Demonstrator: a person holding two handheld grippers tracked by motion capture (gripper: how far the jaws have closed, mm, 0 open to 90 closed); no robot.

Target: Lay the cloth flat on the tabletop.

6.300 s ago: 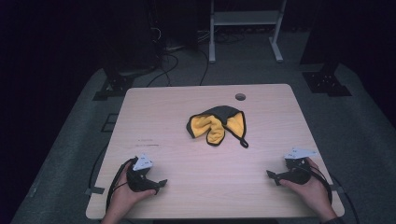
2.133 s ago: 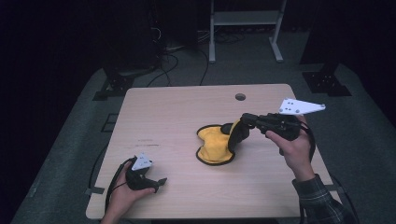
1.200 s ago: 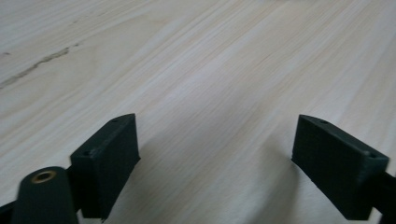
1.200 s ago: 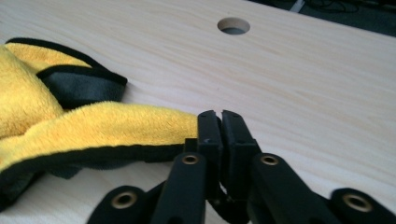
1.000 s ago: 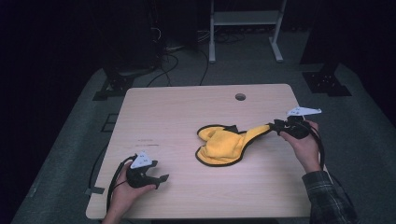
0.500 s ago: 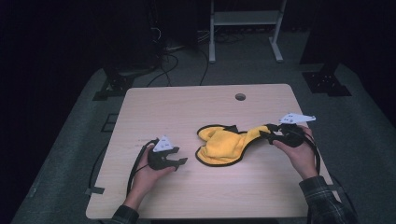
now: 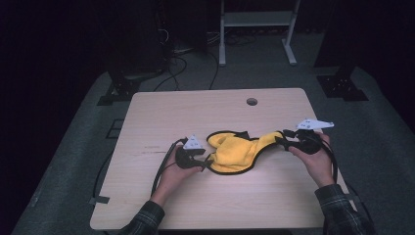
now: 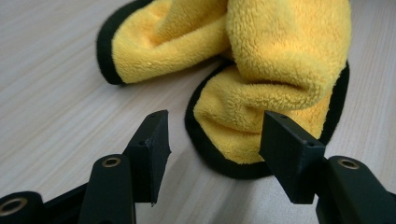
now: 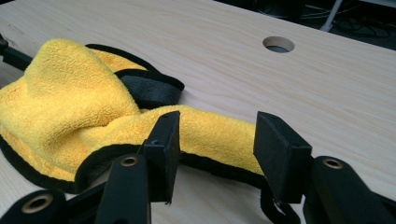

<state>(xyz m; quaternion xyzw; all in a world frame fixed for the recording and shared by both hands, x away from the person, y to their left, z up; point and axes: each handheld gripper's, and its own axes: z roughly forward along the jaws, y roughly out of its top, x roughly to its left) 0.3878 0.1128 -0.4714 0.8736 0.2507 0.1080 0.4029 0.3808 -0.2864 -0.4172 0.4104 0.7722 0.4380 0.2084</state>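
- Spreading out the crumpled yellow cloth (image 7: 234, 152) is the step I judge to be in hand; it lies bunched near the middle of the table (image 7: 161, 110), one strip of it drawn out toward my right side.
- On the left, my left gripper (image 7: 204, 163) sits low on the table at the cloth's near-left edge. Its jaws have just been closing and now stand about half open; in the left gripper view the black-trimmed fold (image 8: 243, 135) lies just ahead of and between my fingertips (image 8: 154, 140), and neither pad presses on it yet.
- In the middle, the cloth (image 9: 70, 107) is heaped, with a black-edged flap (image 9: 149, 88) folded over on top.
- On the right, my right gripper (image 7: 288, 139) rests at the end of the drawn-out strip. Its jaws have just been opening and stand about half open; the strip (image 9: 215, 135) runs between the pads (image 9: 166, 135) without being pinched, as far as I can see.
- Next, I think, both sets of jaws must slide a little further over the trim and close on it, then pull apart, low and level, to flatten the heap.
- The trim lies flat on the wood, so one jaw has to get under it.
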